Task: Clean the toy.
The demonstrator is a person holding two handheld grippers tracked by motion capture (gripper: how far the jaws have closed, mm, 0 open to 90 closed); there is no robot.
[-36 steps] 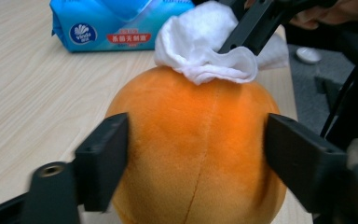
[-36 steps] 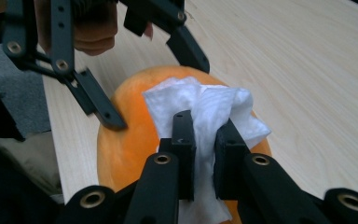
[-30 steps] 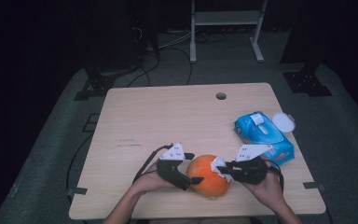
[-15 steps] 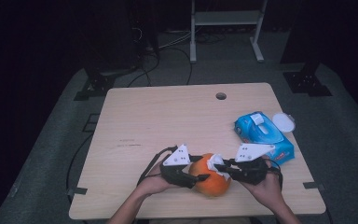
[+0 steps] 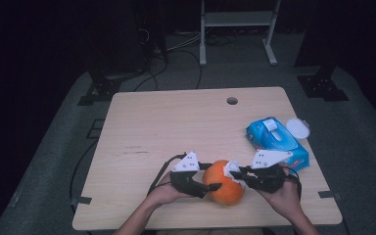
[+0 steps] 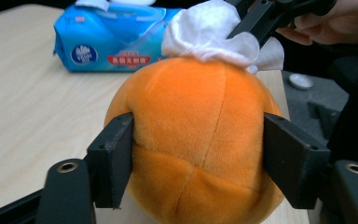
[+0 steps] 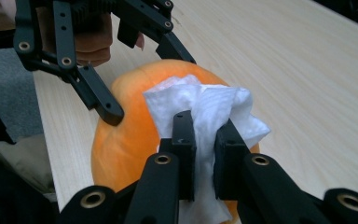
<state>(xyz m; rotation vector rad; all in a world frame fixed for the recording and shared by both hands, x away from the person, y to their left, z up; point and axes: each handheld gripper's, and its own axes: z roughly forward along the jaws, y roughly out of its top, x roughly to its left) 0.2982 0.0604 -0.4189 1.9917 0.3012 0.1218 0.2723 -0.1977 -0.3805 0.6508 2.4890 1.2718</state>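
Observation:
An orange plush ball (image 5: 223,182) sits near the front edge of the wooden table (image 5: 176,122). My left gripper (image 5: 213,176) comes in from its left. In the left gripper view both pads press the sides of the ball (image 6: 200,135); the jaws closed around it and have just eased open a little. My right gripper (image 5: 235,174) is shut on a white tissue (image 5: 231,169). The right gripper view has the tissue (image 7: 205,107) pinched between the jaws and lying on top of the ball (image 7: 126,135). The left gripper (image 7: 149,86) straddles the ball's far side.
A blue pack of wet wipes (image 5: 276,142) lies right of the ball, with a round white lid (image 5: 297,128) beside it. A cable hole (image 5: 232,101) sits near the table's far edge. A metal stand (image 5: 237,19) stands on the floor behind.
The left gripper moved right from beside the ball and its wide jaws closed onto the ball's sides. The right gripper stayed on top with the tissue.

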